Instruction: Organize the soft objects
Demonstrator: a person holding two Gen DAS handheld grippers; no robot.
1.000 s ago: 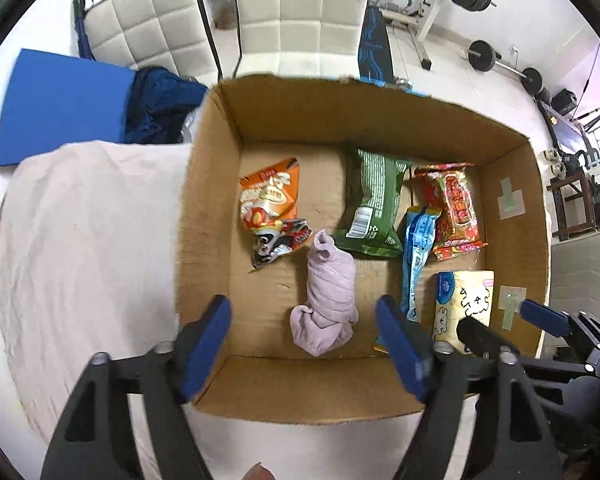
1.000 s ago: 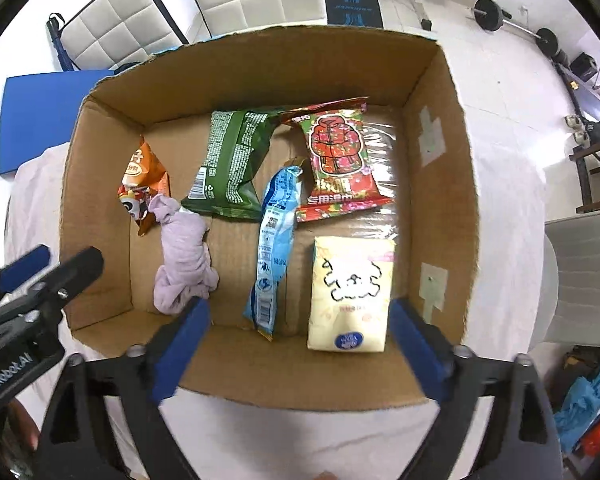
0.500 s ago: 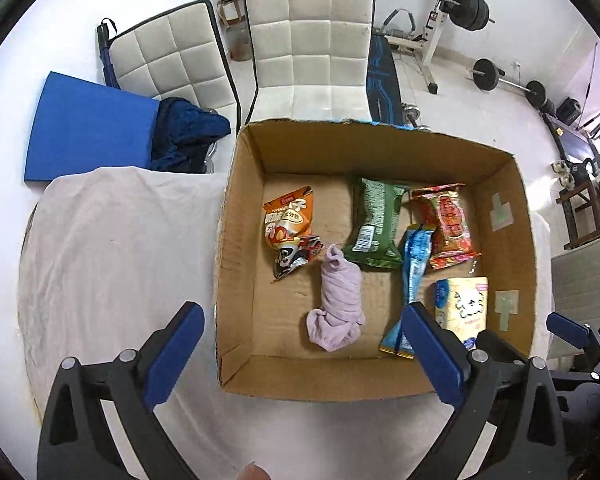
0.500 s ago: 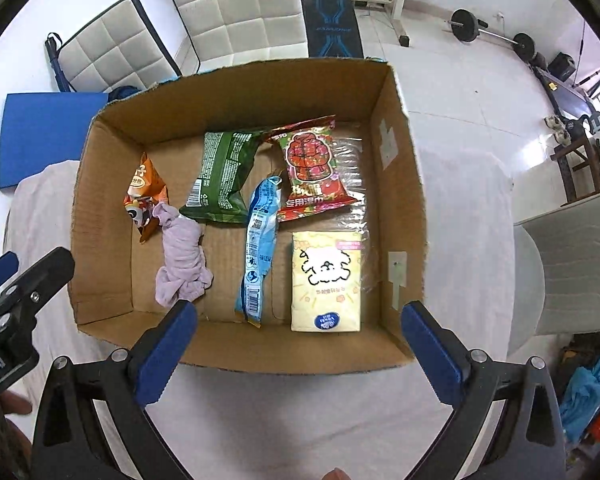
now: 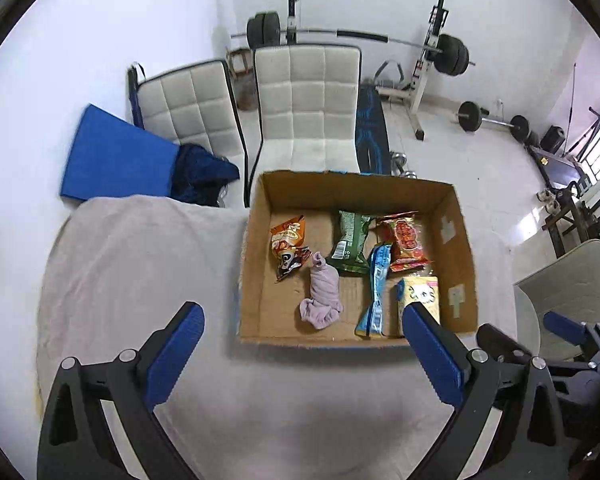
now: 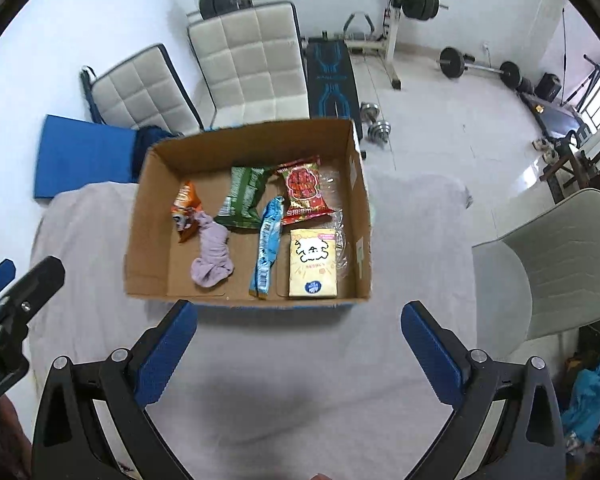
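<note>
An open cardboard box [image 5: 458, 240] [image 6: 140, 216] stands on a table covered with a pale cloth [image 5: 140, 264] [image 6: 300, 360]. In it lie a lilac rolled sock [image 5: 322, 296] [image 6: 212, 254], an orange snack bag [image 5: 288, 242] [image 6: 184, 210], a green packet [image 5: 350, 242] [image 6: 244, 196], a blue packet [image 5: 376, 284] [image 6: 268, 246], a red packet [image 5: 406, 240] [image 6: 304, 190] and a yellow tissue pack [image 5: 420, 294] [image 6: 313, 262]. My left gripper [image 5: 300, 354] and right gripper [image 6: 299, 350] are both open and empty, above the cloth near the box's front wall.
Two white padded chairs [image 5: 308, 104] [image 6: 248, 60] and a blue mat [image 5: 116, 160] stand behind the table. A grey chair [image 6: 560, 256] is at the right. Weights and a bench [image 6: 332, 76] are on the floor beyond.
Both grippers have pulled back and up from the box, so it looks smaller and farther. The objects in the box have not moved.
</note>
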